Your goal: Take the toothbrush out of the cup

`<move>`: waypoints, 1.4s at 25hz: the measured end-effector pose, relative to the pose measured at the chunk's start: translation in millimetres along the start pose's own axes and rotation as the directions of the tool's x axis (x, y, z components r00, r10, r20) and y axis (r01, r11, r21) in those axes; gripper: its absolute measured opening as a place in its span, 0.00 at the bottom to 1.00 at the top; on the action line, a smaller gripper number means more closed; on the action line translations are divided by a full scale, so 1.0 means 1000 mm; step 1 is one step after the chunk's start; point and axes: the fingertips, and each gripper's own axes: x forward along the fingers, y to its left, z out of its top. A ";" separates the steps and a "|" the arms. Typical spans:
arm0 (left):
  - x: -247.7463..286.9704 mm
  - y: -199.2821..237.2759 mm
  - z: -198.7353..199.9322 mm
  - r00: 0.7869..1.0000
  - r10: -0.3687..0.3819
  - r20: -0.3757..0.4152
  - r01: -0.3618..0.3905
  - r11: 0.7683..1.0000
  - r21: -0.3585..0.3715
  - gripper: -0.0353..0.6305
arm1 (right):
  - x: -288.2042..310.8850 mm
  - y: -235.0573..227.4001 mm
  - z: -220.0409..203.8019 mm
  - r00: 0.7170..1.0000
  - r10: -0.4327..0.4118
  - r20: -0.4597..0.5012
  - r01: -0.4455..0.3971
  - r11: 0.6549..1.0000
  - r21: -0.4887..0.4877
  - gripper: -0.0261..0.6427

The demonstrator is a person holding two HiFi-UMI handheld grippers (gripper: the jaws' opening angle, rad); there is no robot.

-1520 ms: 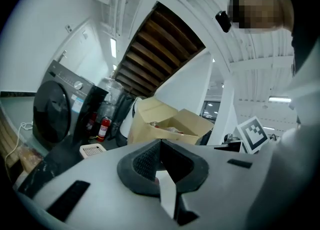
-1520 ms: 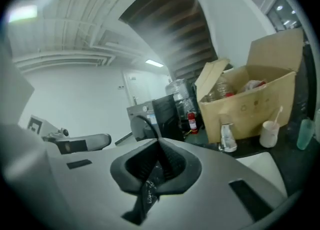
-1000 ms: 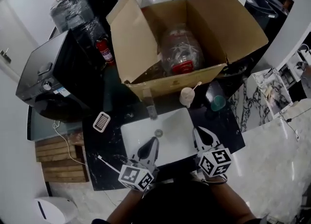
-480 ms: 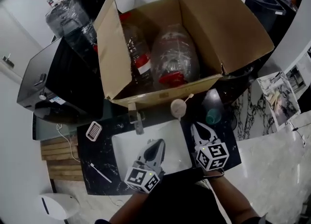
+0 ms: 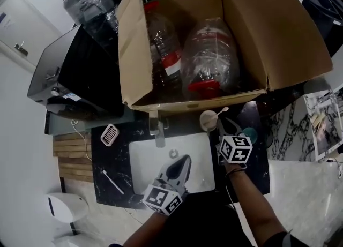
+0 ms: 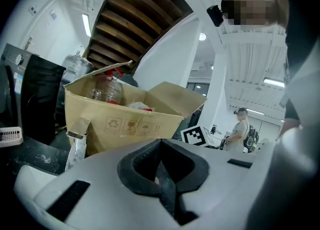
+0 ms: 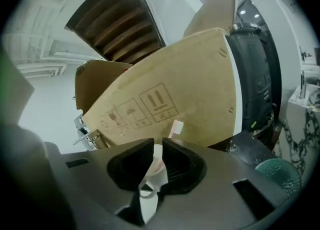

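A beige cup [image 5: 208,120] stands on the dark counter just in front of the cardboard box, with a toothbrush [image 5: 223,111] leaning out of it to the right. My right gripper [image 5: 220,129] points at the cup from close below it. In the right gripper view the cup [image 7: 159,166] shows through the gap between the jaws and the toothbrush head [image 7: 176,126] sticks up above them. These jaws have just been opening and nothing is pressed between them. My left gripper [image 5: 184,160] hovers over the white sink, jaws shut and empty [image 6: 161,171].
A large cardboard box [image 5: 136,53] holding big plastic bottles stands behind the sink [image 5: 142,168]. A faucet [image 5: 157,129] rises at the sink's back edge. A teal cup [image 5: 250,133] sits right of my right gripper. A white grid piece [image 5: 109,134] and another toothbrush [image 5: 112,180] lie at left.
My right gripper has moved forward up to the beige cup and its jaws have parted. The left gripper has shifted forward over the sink. The view has drawn closer to the box.
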 end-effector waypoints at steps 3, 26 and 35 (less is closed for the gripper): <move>-0.001 0.002 -0.003 1.000 0.012 -0.008 -0.012 1.000 -0.020 0.08 | 0.018 -0.010 -0.007 0.999 -0.014 -0.029 0.016 0.999 0.043 0.16; -0.055 0.025 0.001 0.997 0.073 0.033 -0.072 0.997 -0.032 0.08 | 0.016 0.032 0.023 0.999 0.005 0.051 -0.001 0.997 -0.072 0.09; -0.124 0.054 0.013 0.989 0.104 0.107 -0.097 0.993 -0.064 0.08 | -0.057 0.123 0.064 0.984 0.062 0.165 -0.035 0.986 -0.163 0.09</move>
